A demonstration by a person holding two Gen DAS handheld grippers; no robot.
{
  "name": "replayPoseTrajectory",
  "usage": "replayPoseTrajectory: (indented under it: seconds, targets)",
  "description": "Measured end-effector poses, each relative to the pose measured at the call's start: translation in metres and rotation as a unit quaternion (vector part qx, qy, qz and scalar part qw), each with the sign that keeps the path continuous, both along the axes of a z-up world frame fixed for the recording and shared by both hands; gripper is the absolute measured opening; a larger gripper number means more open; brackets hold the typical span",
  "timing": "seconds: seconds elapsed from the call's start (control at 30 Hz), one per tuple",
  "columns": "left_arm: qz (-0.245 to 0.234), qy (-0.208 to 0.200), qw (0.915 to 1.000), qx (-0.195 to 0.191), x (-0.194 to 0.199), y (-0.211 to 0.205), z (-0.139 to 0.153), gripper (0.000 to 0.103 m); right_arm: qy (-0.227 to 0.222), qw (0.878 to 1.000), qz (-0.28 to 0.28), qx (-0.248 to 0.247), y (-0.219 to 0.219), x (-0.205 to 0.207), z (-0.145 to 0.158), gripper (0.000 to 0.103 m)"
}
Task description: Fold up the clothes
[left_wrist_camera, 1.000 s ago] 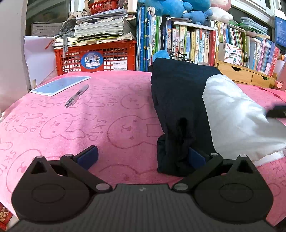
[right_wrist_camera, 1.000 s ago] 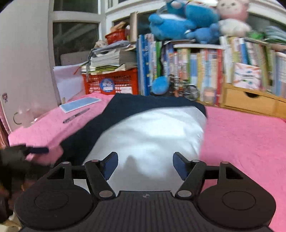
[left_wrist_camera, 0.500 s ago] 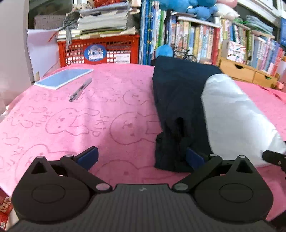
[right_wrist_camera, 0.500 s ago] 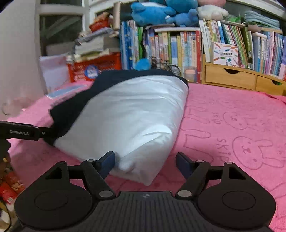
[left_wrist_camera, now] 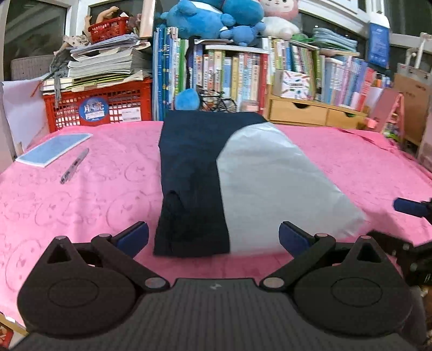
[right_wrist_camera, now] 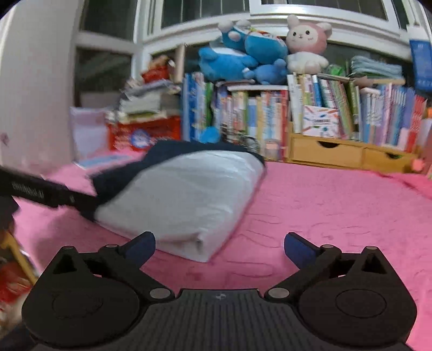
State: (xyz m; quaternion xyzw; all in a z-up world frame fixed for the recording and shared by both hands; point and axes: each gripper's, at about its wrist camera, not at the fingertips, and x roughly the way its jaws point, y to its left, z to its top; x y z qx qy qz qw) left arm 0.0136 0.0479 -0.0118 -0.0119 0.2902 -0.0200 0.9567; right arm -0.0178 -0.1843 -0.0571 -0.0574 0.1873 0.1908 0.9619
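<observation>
Left gripper (left_wrist_camera: pixel 213 236) and right gripper (right_wrist_camera: pixel 219 247) hover, jaws spread, holding nothing.

This is a lived-in home, most likely a child's bedroom or study corner. A pink cloth (left_wrist_camera: pixel 102 194) printed with cartoon rabbits covers the broad surface in front. Behind it a row of colourful books (left_wrist_camera: pixel 243 78) stands packed upright, with blue plush toys (left_wrist_camera: pixel 213 16) and a pink-hooded rabbit plush (right_wrist_camera: pixel 307 40) piled on top. Light wooden drawers (left_wrist_camera: pixel 310 113) sit under more books at the right. A red plastic crate (left_wrist_camera: pixel 100 108) at the left carries a stack of workbooks and papers (left_wrist_camera: pixel 105 64). A blue notebook (left_wrist_camera: pixel 54 148) and a pen (left_wrist_camera: pixel 74 166) lie on the cloth. White-framed windows (right_wrist_camera: pixel 202 10) look dark.
</observation>
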Motion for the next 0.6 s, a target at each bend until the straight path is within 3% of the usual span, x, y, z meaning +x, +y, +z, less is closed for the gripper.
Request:
replayPoseTrajectory:
  seconds: [0.1,0.2,0.3,0.47,0.6]
  targets:
    - [0.028,0.02,0.9994,0.005,0.021,0.004,-0.009,0.103,-0.009,0.998,-0.022,-0.064,0.023,0.017,-0.008,0.103]
    - [0.069,0.04,0.9959,0.042,0.034,0.008,-0.02,0.103,-0.022,0.991,-0.049,-0.124,0.041,0.03,-0.019,0.103]
    - [0.098,0.045,0.9914,0.074,0.036,0.016,-0.03,0.103,-0.032,0.99,-0.056,-0.123,0.035,0.035,-0.02,0.103]
    - [0.091,0.06,0.9938,0.02,0.037,0.039,-0.033,0.103,-0.028,0.992,-0.069,-0.105,0.011,0.039,-0.014,0.102]
    - [0.062,0.063,0.9959,0.018,0.033,0.03,-0.033,0.103,-0.093,0.976,-0.087,-0.177,0.013,0.032,-0.007,0.102]
